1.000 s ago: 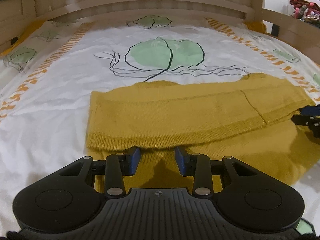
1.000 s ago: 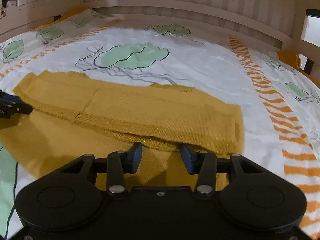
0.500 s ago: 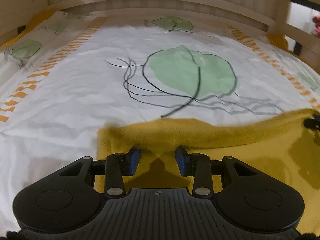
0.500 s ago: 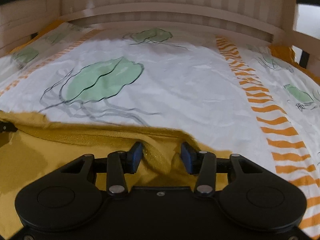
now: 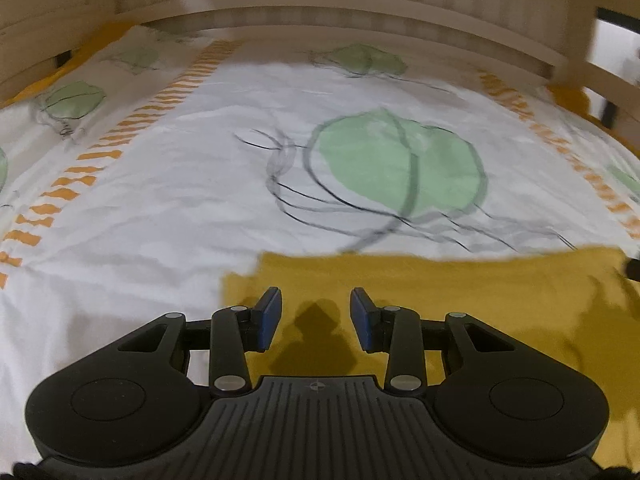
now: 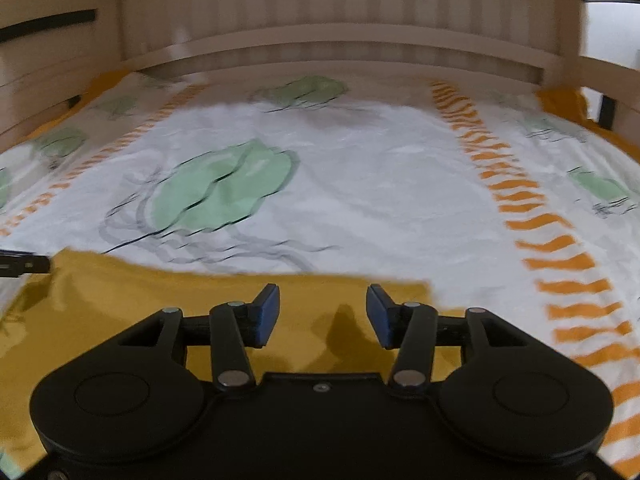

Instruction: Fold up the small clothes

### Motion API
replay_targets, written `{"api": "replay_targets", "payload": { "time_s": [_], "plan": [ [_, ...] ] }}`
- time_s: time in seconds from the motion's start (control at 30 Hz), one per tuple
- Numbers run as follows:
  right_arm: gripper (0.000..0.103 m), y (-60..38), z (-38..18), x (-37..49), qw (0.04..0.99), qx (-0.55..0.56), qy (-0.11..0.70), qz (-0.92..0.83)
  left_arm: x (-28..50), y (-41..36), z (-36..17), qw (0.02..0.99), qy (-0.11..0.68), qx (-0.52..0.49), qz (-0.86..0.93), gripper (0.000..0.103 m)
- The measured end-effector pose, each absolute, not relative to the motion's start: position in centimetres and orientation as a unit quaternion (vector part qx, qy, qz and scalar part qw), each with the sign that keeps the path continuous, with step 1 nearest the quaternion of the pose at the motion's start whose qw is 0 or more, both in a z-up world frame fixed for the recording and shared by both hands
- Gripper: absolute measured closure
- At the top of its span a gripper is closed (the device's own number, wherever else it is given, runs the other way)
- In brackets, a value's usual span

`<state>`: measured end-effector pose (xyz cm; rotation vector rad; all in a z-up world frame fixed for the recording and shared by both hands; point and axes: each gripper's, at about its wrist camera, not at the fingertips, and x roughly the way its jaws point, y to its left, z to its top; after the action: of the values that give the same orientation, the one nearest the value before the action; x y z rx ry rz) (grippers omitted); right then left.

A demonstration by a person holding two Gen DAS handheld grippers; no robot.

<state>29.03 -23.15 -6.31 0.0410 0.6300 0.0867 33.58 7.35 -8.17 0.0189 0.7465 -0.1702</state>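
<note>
Left tongs [image 5: 316,316] bottom centre of left wrist view, blue pads apart, nothing between them. Mustard knit sweater [image 5: 460,292] lies flat under them, filling lower right of frame. Right tongs [image 6: 323,314] bottom centre of right wrist view, pads apart, empty, above sweater's folded edge in lower left of frame. Beyond: white bedsheet [image 5: 192,216] with green leaf print [image 5: 396,168], orange dashed stripes [image 6: 552,240]. Wooden bed rail [image 6: 340,46] along top, blurred.
</note>
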Motion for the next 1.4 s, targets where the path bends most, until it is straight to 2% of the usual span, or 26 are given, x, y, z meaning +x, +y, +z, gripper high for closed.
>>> {"api": "replay_targets", "payload": {
  "time_s": [0.17, 0.4, 0.6, 0.77, 1.4],
  "plan": [
    [0.046, -20.7, -7.9, 27.2, 0.943, -0.005, 0.328, 0.055, 30.5, 6.8, -9.5, 0.92, 0.379, 0.029, -0.09, 0.066],
    [0.043, -21.3, -9.5, 23.9, 0.944, -0.005, 0.328, 0.03, 26.5, 8.9, -10.8, 0.926, 0.369, 0.005, -0.077, 0.066],
    [0.035, -21.6, -10.0, 21.4, 0.947, 0.01, 0.32, 0.02, 24.4, 9.3, -11.5, 0.94, 0.333, 0.004, -0.078, 0.065],
    [0.03, -21.9, -10.7, 20.5, 0.954, 0.019, 0.299, 0.021, 23.8, 8.7, -12.5, 0.948, 0.308, 0.021, -0.08, 0.059],
    [0.025, -20.8, -11.6, 20.5, 0.955, -0.006, 0.296, 0.006, 23.5, 8.4, -13.2, 0.952, 0.297, 0.023, -0.075, 0.058]
  ]
}}
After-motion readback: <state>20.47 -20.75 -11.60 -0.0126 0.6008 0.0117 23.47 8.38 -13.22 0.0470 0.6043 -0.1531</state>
